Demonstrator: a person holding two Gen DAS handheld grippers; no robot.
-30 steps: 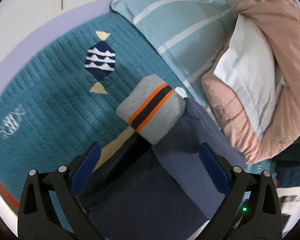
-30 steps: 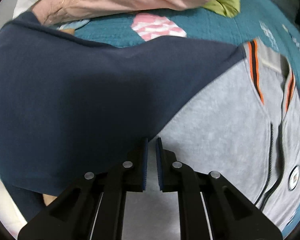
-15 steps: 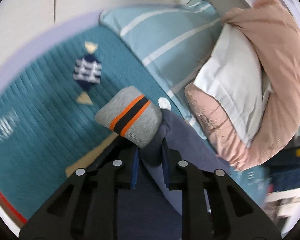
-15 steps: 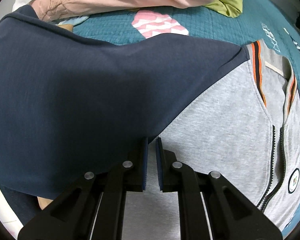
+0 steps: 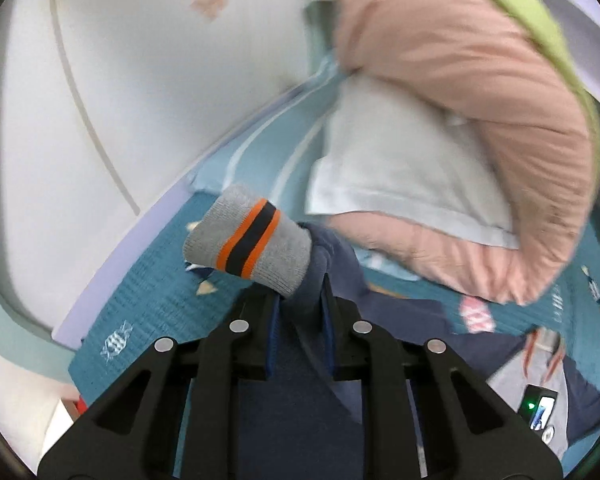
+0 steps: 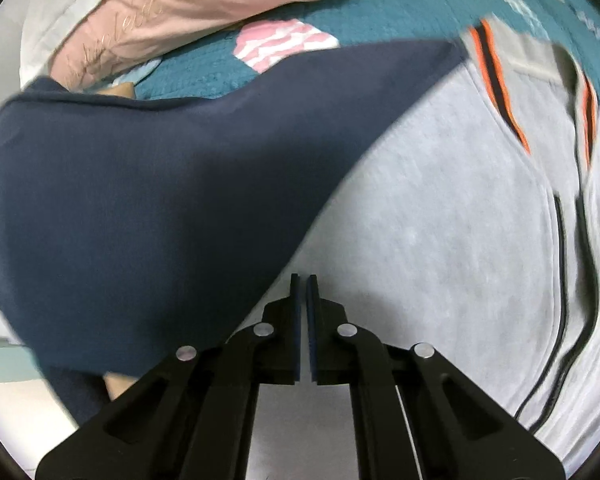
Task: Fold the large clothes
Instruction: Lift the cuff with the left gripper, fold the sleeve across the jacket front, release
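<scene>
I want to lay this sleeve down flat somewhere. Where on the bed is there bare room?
Bare teal quilt lies left of the gray cuff, bordered by the lilac bed edge. The far side is crowded: striped pillow, pink duvet. The left gripper grips the navy sleeve; the jacket's gray body lies under the right gripper.

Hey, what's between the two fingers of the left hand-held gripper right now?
In the left wrist view, the left hand-held gripper pinches the jacket's navy sleeve, just behind its grey striped cuff.

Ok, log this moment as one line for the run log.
step: folding jacket | left tool: shut on navy sleeve, cuff lifted | right tool: shut, at the grey jacket front | surface: teal bedspread
</scene>
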